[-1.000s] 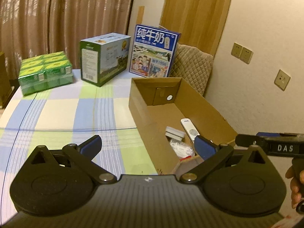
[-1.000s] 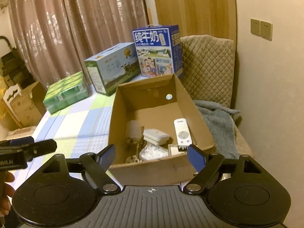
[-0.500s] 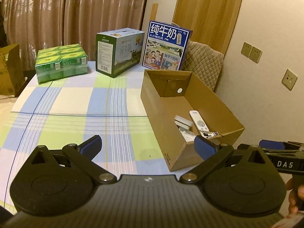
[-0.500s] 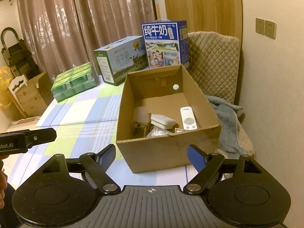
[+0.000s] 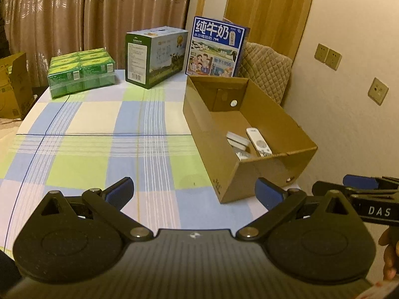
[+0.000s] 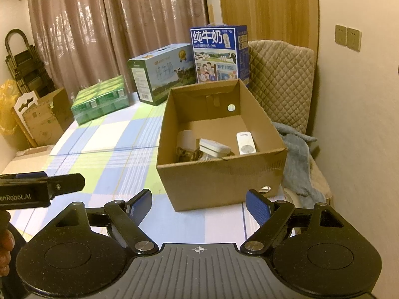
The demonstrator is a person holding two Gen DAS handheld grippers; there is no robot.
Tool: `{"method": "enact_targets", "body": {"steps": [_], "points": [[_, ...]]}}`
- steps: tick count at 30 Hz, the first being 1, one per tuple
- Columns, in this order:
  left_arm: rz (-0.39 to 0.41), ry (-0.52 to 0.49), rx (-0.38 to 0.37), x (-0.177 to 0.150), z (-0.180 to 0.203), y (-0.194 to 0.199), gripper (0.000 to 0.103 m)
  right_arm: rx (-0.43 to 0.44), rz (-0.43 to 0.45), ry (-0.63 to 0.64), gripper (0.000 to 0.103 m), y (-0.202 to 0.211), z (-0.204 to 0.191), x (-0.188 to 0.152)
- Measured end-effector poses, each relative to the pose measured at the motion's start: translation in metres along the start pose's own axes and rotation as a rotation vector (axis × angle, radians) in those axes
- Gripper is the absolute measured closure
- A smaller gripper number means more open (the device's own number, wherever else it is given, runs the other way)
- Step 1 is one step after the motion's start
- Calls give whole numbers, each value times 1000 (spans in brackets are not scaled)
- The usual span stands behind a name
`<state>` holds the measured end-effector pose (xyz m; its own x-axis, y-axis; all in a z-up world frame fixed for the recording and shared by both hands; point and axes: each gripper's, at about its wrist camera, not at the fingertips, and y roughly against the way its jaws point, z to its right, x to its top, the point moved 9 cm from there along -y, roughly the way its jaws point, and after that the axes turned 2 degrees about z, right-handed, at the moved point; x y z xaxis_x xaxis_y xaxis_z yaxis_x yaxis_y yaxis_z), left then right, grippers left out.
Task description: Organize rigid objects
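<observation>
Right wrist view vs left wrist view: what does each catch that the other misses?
Only the right wrist view shows the grey cloth draped beside the cardboard box, the dark crumpled item inside the box at its left, and the folded stack against the far wall.

Only the left wrist view shows the single wall socket below the double one.

Both show the white remote, the white flat device, the blue milk carton, the green packs, the checked tablecloth, and both grippers open and empty: left gripper, right gripper.
</observation>
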<state>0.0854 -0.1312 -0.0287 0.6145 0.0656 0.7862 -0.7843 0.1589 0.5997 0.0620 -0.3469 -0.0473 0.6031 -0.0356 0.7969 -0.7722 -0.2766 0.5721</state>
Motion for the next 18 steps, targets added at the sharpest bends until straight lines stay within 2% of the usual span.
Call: {"method": "enact_targets", "body": {"steps": [18], "points": [[-27,-14,1,-19,11,7,1,4,-12,-31,23,10,-1,-13]]}}
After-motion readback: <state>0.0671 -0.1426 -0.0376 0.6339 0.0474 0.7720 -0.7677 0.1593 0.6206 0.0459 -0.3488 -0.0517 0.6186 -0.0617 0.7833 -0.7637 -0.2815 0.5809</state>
